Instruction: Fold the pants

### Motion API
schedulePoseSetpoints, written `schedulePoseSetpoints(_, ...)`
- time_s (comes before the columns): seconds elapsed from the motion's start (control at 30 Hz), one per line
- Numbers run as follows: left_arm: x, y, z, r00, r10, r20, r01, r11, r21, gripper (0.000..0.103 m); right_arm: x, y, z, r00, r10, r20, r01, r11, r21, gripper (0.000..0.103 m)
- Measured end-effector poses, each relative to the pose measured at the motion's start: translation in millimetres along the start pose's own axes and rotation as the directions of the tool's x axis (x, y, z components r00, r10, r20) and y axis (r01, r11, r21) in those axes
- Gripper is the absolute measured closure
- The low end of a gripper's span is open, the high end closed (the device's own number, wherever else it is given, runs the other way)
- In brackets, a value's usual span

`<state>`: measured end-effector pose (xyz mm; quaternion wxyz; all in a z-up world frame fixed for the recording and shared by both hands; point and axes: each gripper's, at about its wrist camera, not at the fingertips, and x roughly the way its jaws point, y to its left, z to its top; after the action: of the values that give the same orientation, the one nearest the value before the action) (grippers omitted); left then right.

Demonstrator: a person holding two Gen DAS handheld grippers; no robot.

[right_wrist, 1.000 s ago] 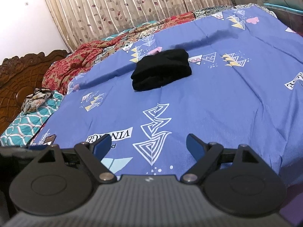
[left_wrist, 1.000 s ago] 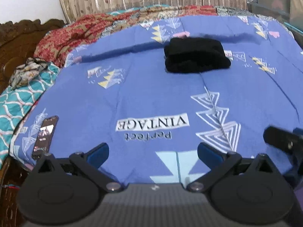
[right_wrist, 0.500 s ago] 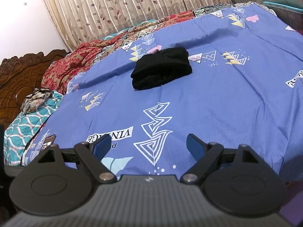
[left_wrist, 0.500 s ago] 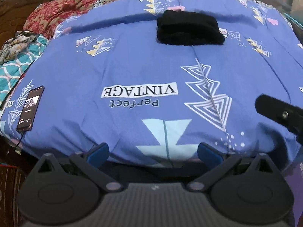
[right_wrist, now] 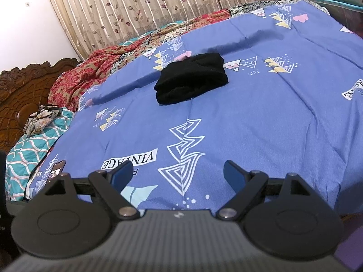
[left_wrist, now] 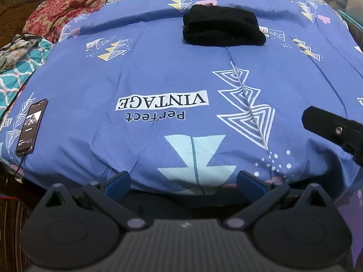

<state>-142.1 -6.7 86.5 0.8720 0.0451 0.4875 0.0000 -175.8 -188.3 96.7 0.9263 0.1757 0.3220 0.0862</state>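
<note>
Black pants [left_wrist: 223,29] lie folded into a compact bundle on the far middle of the blue printed bedsheet [left_wrist: 158,72]; in the right wrist view the same pants [right_wrist: 191,80] sit beyond the gripper. My left gripper [left_wrist: 183,182] stands open at the bed's near edge, nothing between its blue-tipped fingers, far from the pants. My right gripper [right_wrist: 175,173] is open too, held over the front part of the sheet [right_wrist: 261,113]. Part of the right gripper's black body [left_wrist: 333,131] shows at the right edge of the left wrist view.
A phone [left_wrist: 31,127] with a cable lies on the sheet's left edge. Teal patterned bedding [right_wrist: 29,149] and a crumpled cloth [right_wrist: 42,117] lie left, red floral fabric [right_wrist: 74,79] behind. A carved wooden headboard [right_wrist: 20,90] and curtains [right_wrist: 147,4] bound the far side.
The left gripper has pulled back and lowered to the bed's front edge, so the sheet's edge now shows. The right gripper shifted slightly. The folded pants have not moved.
</note>
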Motion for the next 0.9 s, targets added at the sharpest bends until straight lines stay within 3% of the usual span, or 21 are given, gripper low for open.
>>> schedulePoseSetpoints(0.9, -2.2, 1.1, -0.5, 1.000, 0.015, 0.014, -0.015, 1.000, -0.006, 0.000, -3.3, 1.3, 1.3, 0.999, -0.013, 0.035, 0.013, 1.000, 0.005, 0.014)
